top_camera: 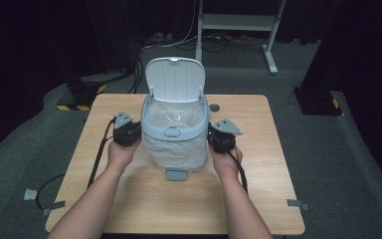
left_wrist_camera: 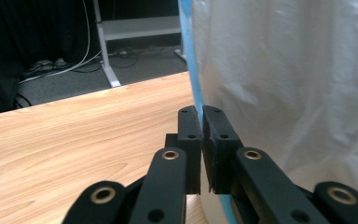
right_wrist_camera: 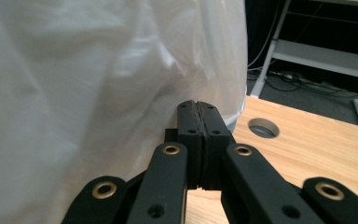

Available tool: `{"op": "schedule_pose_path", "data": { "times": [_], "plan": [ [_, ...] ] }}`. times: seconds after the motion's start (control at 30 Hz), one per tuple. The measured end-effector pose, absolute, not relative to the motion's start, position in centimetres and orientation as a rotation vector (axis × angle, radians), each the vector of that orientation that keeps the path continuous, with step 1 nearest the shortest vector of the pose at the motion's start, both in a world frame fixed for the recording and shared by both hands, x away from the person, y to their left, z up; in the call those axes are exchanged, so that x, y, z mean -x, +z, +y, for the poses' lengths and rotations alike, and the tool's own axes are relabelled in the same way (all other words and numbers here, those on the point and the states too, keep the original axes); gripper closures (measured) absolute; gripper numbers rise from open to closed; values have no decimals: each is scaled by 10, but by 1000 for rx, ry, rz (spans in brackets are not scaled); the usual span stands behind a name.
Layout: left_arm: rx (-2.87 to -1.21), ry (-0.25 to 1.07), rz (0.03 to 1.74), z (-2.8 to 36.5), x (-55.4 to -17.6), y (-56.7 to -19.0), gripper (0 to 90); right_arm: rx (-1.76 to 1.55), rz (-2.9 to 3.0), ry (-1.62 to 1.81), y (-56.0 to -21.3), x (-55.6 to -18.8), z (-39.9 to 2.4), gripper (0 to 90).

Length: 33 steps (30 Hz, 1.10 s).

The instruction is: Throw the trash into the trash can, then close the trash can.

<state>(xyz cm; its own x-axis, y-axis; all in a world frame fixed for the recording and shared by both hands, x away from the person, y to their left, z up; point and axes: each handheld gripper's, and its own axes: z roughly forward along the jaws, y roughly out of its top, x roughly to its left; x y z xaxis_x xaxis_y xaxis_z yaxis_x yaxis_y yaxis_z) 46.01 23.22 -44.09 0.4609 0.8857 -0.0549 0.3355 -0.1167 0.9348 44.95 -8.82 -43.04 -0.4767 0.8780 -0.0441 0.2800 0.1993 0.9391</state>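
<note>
1. The trash bin (top_camera: 175, 130) stands at the centre of the frame on the table (top_camera: 129, 209), lid up, lined with a white bag (top_camera: 176, 149) draped down its outside.
2. Its inside is dim; it seems to hold nothing but the liner.
3. The left gripper (left_wrist_camera: 201, 112) sits at the bin's left flank, jaws closed, possibly pinching film.
4. The right gripper (right_wrist_camera: 197, 106) sits at the right flank, jaws shut tight against the bag.
5. Bare tabletop fills the lower frame.
</note>
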Motion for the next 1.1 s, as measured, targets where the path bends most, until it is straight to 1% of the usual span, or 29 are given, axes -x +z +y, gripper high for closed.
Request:
{"op": "schedule_pose_path", "data": {
  "times": [0.2, 0.57, 1.1],
  "plan": [
    [-1658, 646, 1068, 226, -460, -443, 896, -1091, 1876, 1293, -430, -452, -88, 900],
    [-1668, 687, 1048, 223, -447, -444, 898, -1083, 1885, 1308, -430, -448, -89, 900],
    [-1677, 703, 1046, 216, -412, -443, 898, -1052, 1881, 1302, -431, -415, -96, 900]
  ]
}}
